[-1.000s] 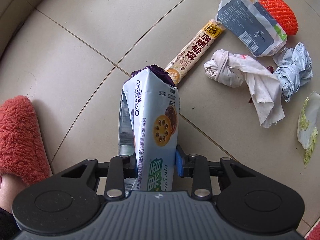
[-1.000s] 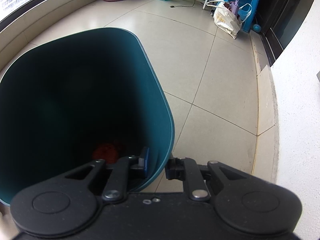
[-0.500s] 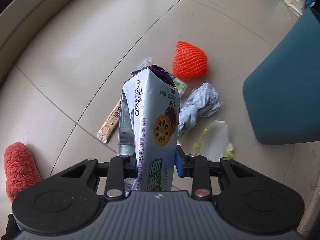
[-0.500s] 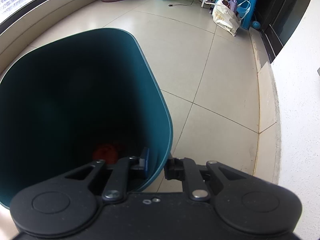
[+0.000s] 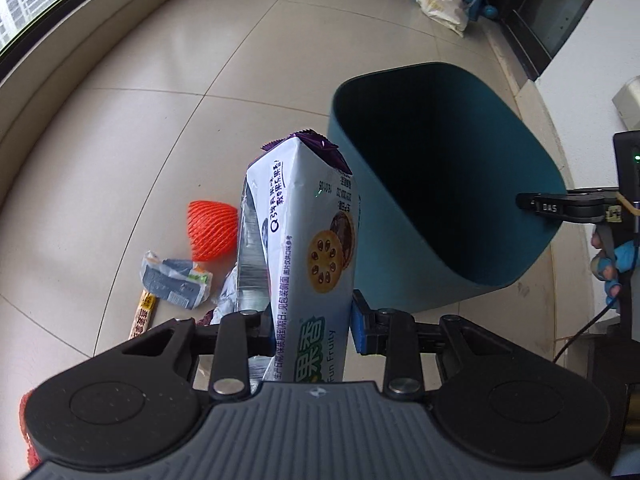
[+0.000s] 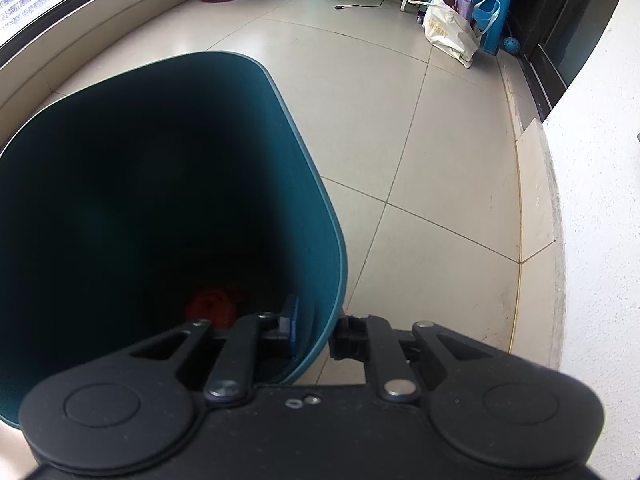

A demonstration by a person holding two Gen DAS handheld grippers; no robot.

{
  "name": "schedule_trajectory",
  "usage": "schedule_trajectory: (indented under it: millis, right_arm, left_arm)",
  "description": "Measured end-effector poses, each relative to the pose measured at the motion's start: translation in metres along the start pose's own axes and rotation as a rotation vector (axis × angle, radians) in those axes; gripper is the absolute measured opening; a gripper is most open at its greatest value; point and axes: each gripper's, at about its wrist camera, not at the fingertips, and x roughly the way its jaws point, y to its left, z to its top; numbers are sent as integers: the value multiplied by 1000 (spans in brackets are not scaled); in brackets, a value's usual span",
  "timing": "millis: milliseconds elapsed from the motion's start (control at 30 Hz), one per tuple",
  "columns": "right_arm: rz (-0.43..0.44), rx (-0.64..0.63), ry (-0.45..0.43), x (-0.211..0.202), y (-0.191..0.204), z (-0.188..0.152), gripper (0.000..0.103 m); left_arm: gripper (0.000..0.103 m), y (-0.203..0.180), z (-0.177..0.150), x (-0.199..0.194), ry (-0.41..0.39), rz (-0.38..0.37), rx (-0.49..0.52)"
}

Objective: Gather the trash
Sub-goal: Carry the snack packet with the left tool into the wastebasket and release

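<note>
Left gripper (image 5: 310,322) is clamped on the biscuit packet (image 5: 308,240), pads squeezing its lower sides, and the packet is up off the floor, right beside the near-left wall of the teal bin (image 5: 400,264), purple crimped end about level w/ the rim. Not over the opening yet by my read.

Right gripper (image 6: 314,328) is pinched onto the bin rim, one finger inside, one outside, so it's holding the bin steady, mouth tipped toward the cameras.

Progress: something red-orange (image 6: 210,304) is already down in the bin's bottom, too dark to say what exactly. So at least one piece is in. The packet is mid-delivery, prob. the next to drop.

Left on the floor: orange foam net (image 5: 212,230), a grey-blue wrapper (image 5: 172,280), a yellow stick sachet (image 5: 142,316), and a bit of crumpled silvery-white stuff (image 5: 228,292) peeking behind the packet. More may be hidden behind the gripper body; can't tell. I'd call it early-to-mid job, most of the pile still out.

Orientation: packet's long axis runs straight out along the fingers, away from the camera, purple sealed end leading and tilted a touch right toward the bin. Printed face looks up at the camera, foil side panel on its left. It's gripped near the base end, so most of its length sticks out ahead of the pads.
</note>
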Motion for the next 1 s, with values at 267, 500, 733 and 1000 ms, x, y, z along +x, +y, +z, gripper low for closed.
schedule_trajectory:
  millis: [267,500,733,1000]
  right_arm:
    - [12,8,0,2,-4,0,13]
    - [30,23,2,2,-7,-1,12]
    - [51,71,33,-3,-18,-5,10]
    - [106,103,86,-13,-34,-22,13]
  left_arm:
    - [31,-53,45,-23,-56,-81,91]
    - [31,-103,89,-22,-108,-76,151]
    - [31,-130,112,21,-62,-35,139]
    - [31,-143,105,73,37,-2,153]
